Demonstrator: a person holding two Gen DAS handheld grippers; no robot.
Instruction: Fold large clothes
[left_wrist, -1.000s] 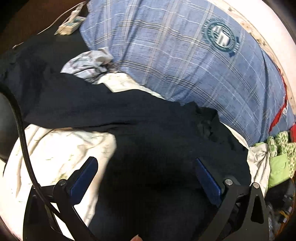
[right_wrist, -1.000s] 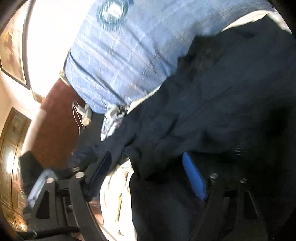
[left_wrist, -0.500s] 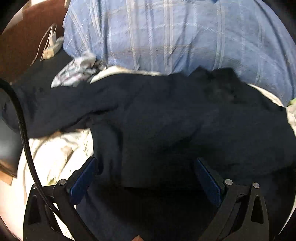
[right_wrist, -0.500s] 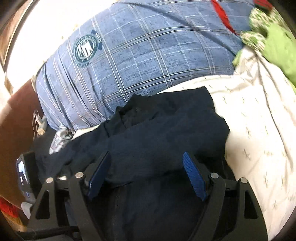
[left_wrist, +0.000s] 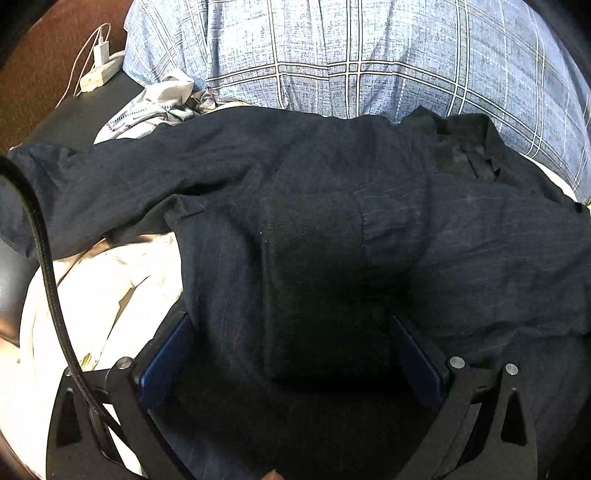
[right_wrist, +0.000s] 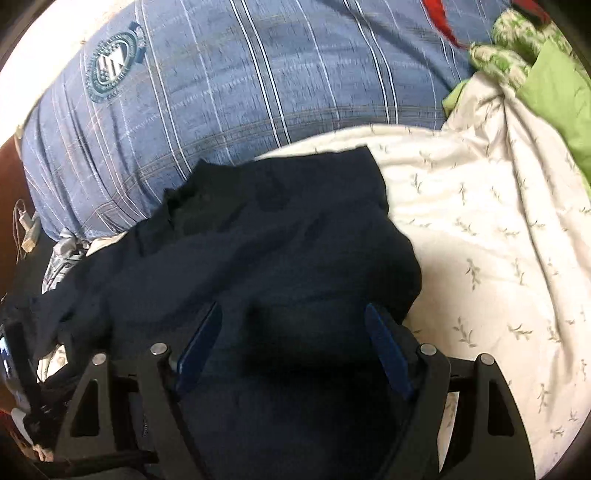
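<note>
Across the bed (right_wrist: 491, 236), the dark garment (left_wrist: 332, 206) lies long axis left-right, sleeve trailing far left. Left hand-held gripper (left_wrist: 291, 343) and right hand-held gripper (right_wrist: 291, 339) both gape wide over its near edge, gripping nothing; left one nearer the sleeve.

Blue plaid pillow (left_wrist: 369, 55), leaf-print white sheet (right_wrist: 498, 240), brown wall (left_wrist: 48, 66)

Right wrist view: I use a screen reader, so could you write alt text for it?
A dark navy garment lies rumpled on a white leaf-print sheet, with the open right gripper just above its near edge, fingers spread and gripping nothing. Behind it sits a blue plaid pillow with a round crest, and green cloth lies at the far right.
</note>
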